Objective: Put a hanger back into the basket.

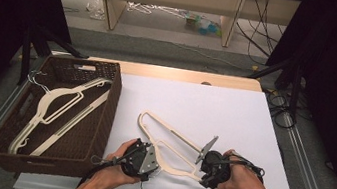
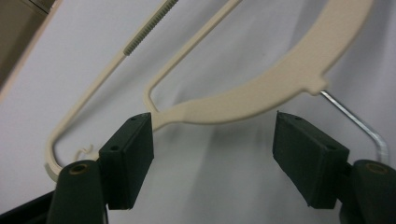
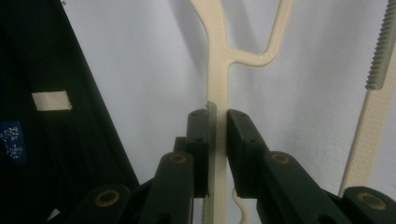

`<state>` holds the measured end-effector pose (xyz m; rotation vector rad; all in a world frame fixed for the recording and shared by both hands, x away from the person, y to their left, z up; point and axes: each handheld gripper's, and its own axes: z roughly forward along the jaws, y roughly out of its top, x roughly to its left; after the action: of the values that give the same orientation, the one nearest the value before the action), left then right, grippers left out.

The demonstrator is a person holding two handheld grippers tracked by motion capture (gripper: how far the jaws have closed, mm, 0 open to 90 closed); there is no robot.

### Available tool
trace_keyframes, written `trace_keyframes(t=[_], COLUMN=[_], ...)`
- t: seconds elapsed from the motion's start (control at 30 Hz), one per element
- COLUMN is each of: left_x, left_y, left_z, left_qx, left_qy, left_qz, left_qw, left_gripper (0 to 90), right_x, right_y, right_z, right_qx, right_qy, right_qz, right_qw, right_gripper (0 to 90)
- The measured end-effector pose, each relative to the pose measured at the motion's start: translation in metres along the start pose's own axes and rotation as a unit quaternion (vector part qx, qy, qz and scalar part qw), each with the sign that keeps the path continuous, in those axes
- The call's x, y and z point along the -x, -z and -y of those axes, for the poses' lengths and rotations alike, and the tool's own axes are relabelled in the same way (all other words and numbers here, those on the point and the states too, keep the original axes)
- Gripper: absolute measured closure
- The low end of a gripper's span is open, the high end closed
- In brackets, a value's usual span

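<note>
Hanger: a cream plastic hanger [image 1: 169, 142] lies on the white tabletop [image 1: 233, 119], just right of the basket, its long bar running toward the far left and its metal hook [image 2: 359, 123] at the near side.
Right tool: the right tool [image 1: 209, 174] is clamped on the hanger's near right arm; in the right gripper view its jaws press a thin edge of the plastic between them.
Left tool: the left tool [image 1: 143, 164] stands wide, its jaws on either side of the hanger's curved shoulder by the hook, with one jaw tip just at the plastic and the other well apart.
Basket: a dark woven basket [image 1: 102, 115] at the left of the tabletop already holds another cream hanger [image 1: 61, 106].
Risk, grip: the right jaws catch only a narrow strip, so the hanger could twist or slip out if lifted by that end alone.
Risk, left side: if the left jaws close off the shoulder, they may nip only the wire hook and let the hanger swing.
Risk, basket: the long bar or hook could snag the basket's rim or tangle with the hanger inside.
</note>
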<state>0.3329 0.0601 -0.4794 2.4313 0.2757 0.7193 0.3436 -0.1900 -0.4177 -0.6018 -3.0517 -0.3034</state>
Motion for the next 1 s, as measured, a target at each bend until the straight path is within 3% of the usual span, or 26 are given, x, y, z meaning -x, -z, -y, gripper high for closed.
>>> trace_keyframes(t=[0.1, 0.17, 0.27, 0.37, 0.47, 0.57, 0.6, 0.7, 0.83, 0.97, 1.0], left_x=[-0.002, -0.002, -0.001, 0.000, 0.001, 0.003, 0.003, 0.003, 0.000, -0.004, -0.004], left_y=[-0.006, -0.009, -0.008, -0.004, -0.001, 0.000, 0.001, 0.003, 0.011, 0.021, 0.023], left_z=[-0.004, -0.007, -0.011, -0.013, -0.015, -0.017, -0.020, -0.026, -0.034, -0.044, -0.047], left_qx=[0.005, 0.010, 0.023, 0.039, 0.061, 0.061, 0.064, 0.068, 0.077, 0.084, 0.079], left_qy=[-0.019, -0.044, -0.100, -0.124, -0.151, -0.198, -0.220, -0.239, -0.255, -0.264, -0.272], left_qz=[-0.004, -0.001, -0.002, 0.025, 0.049, 0.050, 0.048, 0.046, 0.029, 0.013, 0.011], left_qw=[0.9998, 0.9990, 0.9947, 0.9912, 0.9854, 0.9770, 0.9723, 0.9675, 0.9633, 0.9608, 0.9590], left_gripper=[30.0, 30.6, 35.1, 44.0, 56.2, 63.8, 65.7, 70.8, 76.1, 81.2, 81.9], right_x=[0.000, 0.000, 0.004, 0.009, 0.012, 0.014, 0.014, 0.019, 0.022, 0.025, 0.026], right_y=[0.000, 0.000, 0.000, 0.002, 0.002, 0.000, -0.001, -0.004, -0.002, 0.008, 0.010], right_z=[-0.001, 0.000, 0.002, 0.007, 0.011, 0.013, 0.013, 0.017, 0.021, 0.023, 0.024], right_qx=[0.001, 0.004, 0.006, 0.011, 0.018, 0.024, 0.025, 0.024, 0.040, 0.069, 0.076], right_qy=[0.005, 0.005, 0.009, 0.007, 0.007, 0.007, 0.000, -0.002, -0.014, -0.037, -0.040], right_qz=[-0.002, -0.002, -0.004, -0.019, -0.030, -0.042, -0.049, -0.052, -0.063, -0.040, -0.031], right_qw=[1.0000, 1.0000, 0.9999, 0.9997, 0.9994, 0.9988, 0.9985, 0.9983, 0.9971, 0.9961, 0.9958], right_gripper=[79.6, 79.6, 79.5, 79.5, 79.5, 79.4, 79.4, 79.3, 78.3, 67.9, 63.6])
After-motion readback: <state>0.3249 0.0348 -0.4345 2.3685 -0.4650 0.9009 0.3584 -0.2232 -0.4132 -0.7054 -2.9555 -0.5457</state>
